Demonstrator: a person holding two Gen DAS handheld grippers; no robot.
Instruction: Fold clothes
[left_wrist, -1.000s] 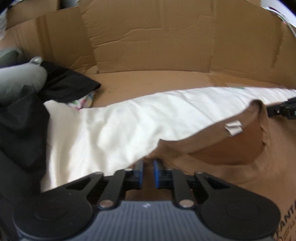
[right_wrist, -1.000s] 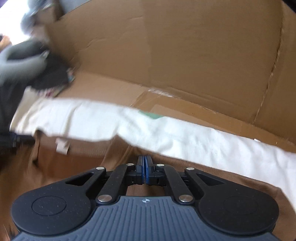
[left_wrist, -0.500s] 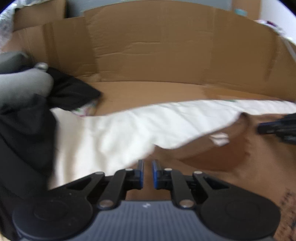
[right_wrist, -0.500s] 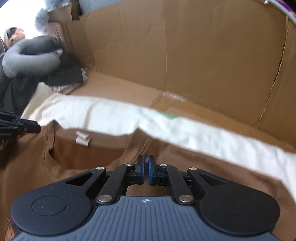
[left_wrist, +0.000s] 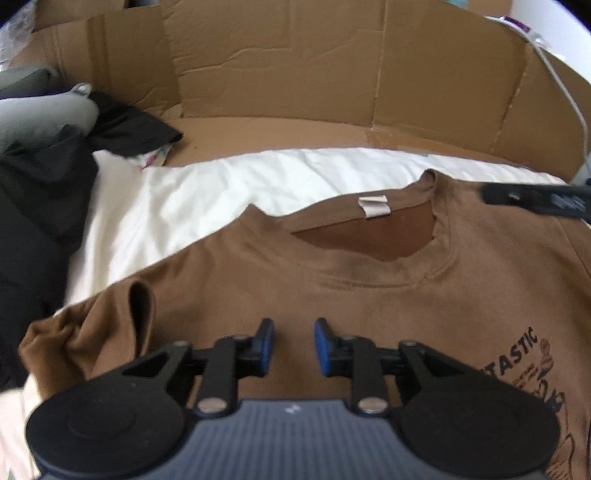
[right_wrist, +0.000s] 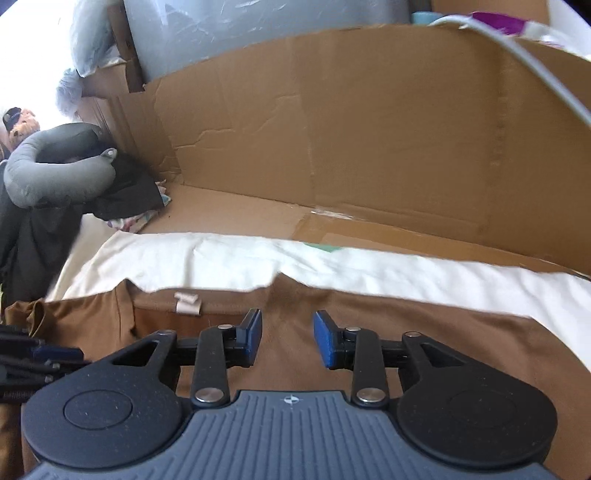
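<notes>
Since a second ago the brown T-shirt (left_wrist: 369, 295) has gone from being lifted at its shoulders, with the collar sagging open, to lying spread on the surface, and both grippers have let go of it: the left gripper (left_wrist: 293, 347), then barely parted, now stands with its blue-padded fingers clearly apart and empty above the shirt's chest, and the right gripper (right_wrist: 287, 338), then pinched together on the cloth, is likewise spread with nothing between its pads. Nearest the left camera, the shirt's smooth knit front carries a dark print (left_wrist: 524, 369) at the right edge, of which only the letters "TASTIC" can be read; smaller lines beneath are too blurred to make out. One sleeve (left_wrist: 74, 332) lies bunched and creased at the left. Further on, the ribbed round collar (left_wrist: 369, 273) lies open, and a small pale neck label (left_wrist: 373, 206) is sewn inside its back, with no writing legible. The shirt rests on a rumpled white sheet (left_wrist: 221, 184). Beyond that is a flattened corrugated cardboard box (right_wrist: 369, 129), its creased walls standing up around the area. At the far left a grey neck pillow (right_wrist: 55, 173) with a snap tab sits on a heap of black garments (left_wrist: 37, 206), with a scrap of pastel-patterned fabric (right_wrist: 133, 223) showing underneath.
</notes>
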